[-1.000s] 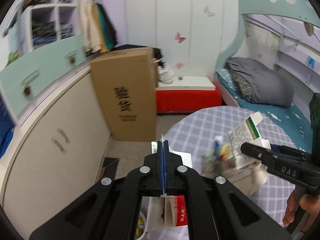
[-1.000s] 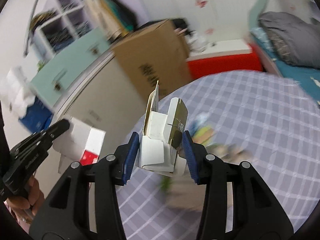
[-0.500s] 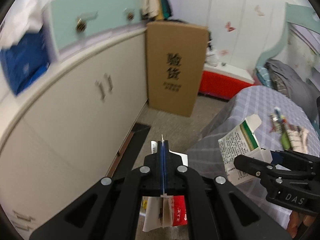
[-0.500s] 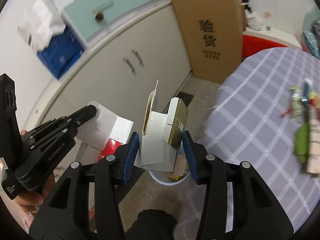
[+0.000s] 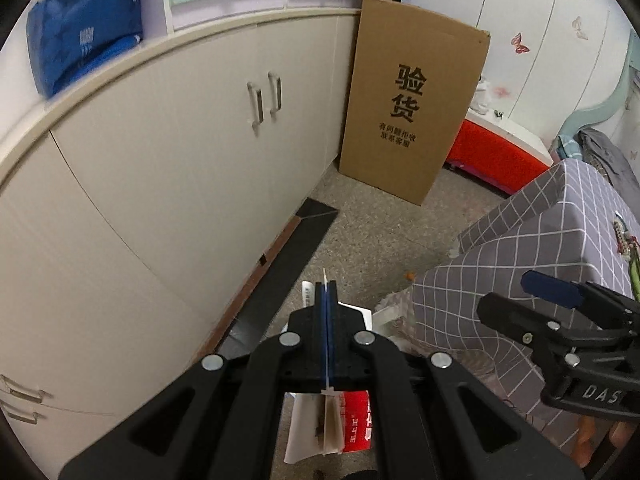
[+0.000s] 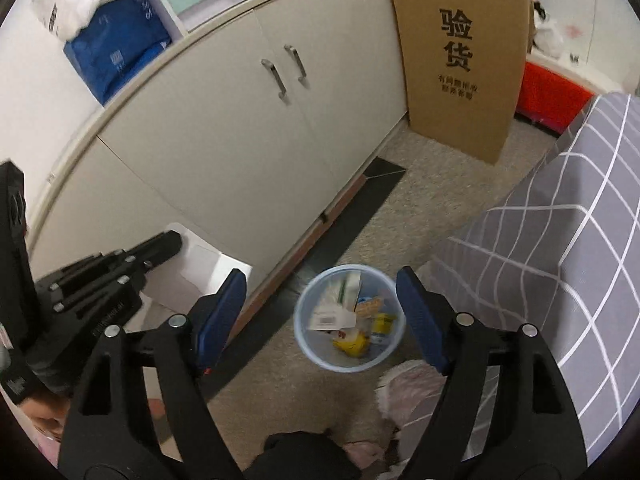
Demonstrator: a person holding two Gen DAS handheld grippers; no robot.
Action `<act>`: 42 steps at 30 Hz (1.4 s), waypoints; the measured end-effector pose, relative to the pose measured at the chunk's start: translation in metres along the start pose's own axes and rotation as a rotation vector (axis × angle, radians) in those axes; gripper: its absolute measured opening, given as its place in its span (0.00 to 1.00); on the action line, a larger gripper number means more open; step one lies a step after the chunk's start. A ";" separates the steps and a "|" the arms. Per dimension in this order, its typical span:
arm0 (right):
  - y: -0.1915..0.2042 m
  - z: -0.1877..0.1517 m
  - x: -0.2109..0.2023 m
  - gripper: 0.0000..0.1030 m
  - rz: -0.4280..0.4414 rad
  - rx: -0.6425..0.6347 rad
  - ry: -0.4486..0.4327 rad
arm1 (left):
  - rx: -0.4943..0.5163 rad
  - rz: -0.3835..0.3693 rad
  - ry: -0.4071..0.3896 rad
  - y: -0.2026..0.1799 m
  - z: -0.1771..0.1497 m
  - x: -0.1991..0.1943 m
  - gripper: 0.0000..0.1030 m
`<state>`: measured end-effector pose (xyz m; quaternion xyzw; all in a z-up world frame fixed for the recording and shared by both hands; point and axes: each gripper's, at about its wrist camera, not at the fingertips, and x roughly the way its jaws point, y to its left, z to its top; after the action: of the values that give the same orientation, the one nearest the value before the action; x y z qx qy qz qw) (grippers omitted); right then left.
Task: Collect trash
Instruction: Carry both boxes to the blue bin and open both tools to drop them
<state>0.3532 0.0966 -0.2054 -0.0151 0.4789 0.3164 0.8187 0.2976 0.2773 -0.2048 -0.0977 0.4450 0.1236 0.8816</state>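
Right gripper [image 6: 322, 312] jaws opening wide, nothing between them; bin [image 6: 304, 336] at 12 o'clock below. Left gripper [image 5: 327, 300] clamped tight on carton [image 5: 354, 424].

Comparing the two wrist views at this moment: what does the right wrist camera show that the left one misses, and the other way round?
Right wrist only: the blue trash bin on the floor, with cartons and wrappers inside, framed by the opening right claw, nothing between its pads.
Left wrist only: the left claw shut on a thin flap of the red-and-white carton.
Both: the cardboard box, the white cabinet, the checked tablecloth.
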 end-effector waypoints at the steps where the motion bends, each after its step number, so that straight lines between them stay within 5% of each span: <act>1: 0.000 -0.002 0.001 0.77 -0.006 -0.012 -0.001 | 0.000 -0.002 0.004 0.000 0.000 0.003 0.01; 25: -0.003 -0.003 -0.005 0.79 -0.010 -0.043 -0.052 | 0.003 -0.040 0.034 -0.020 0.008 0.031 0.02; 27: -0.003 -0.003 -0.005 0.79 -0.007 -0.040 -0.054 | -0.001 -0.053 0.028 -0.021 0.009 0.030 0.07; 28: -0.003 -0.002 -0.005 0.79 -0.006 -0.038 -0.055 | -0.001 -0.055 0.026 -0.021 0.009 0.030 0.19; 29: -0.004 -0.002 -0.005 0.79 -0.003 -0.036 -0.057 | -0.007 -0.046 0.025 -0.020 0.010 0.031 0.42; 31: -0.003 -0.001 -0.004 0.80 -0.003 -0.035 -0.057 | -0.015 -0.026 0.015 -0.018 0.009 0.031 0.56; 42: -0.003 0.000 -0.004 0.80 -0.014 -0.048 -0.049 | 0.003 -0.012 0.046 -0.016 0.004 0.034 0.59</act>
<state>0.3534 0.0922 -0.2037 -0.0303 0.4511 0.3222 0.8318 0.3254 0.2680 -0.2287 -0.1017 0.4647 0.1154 0.8720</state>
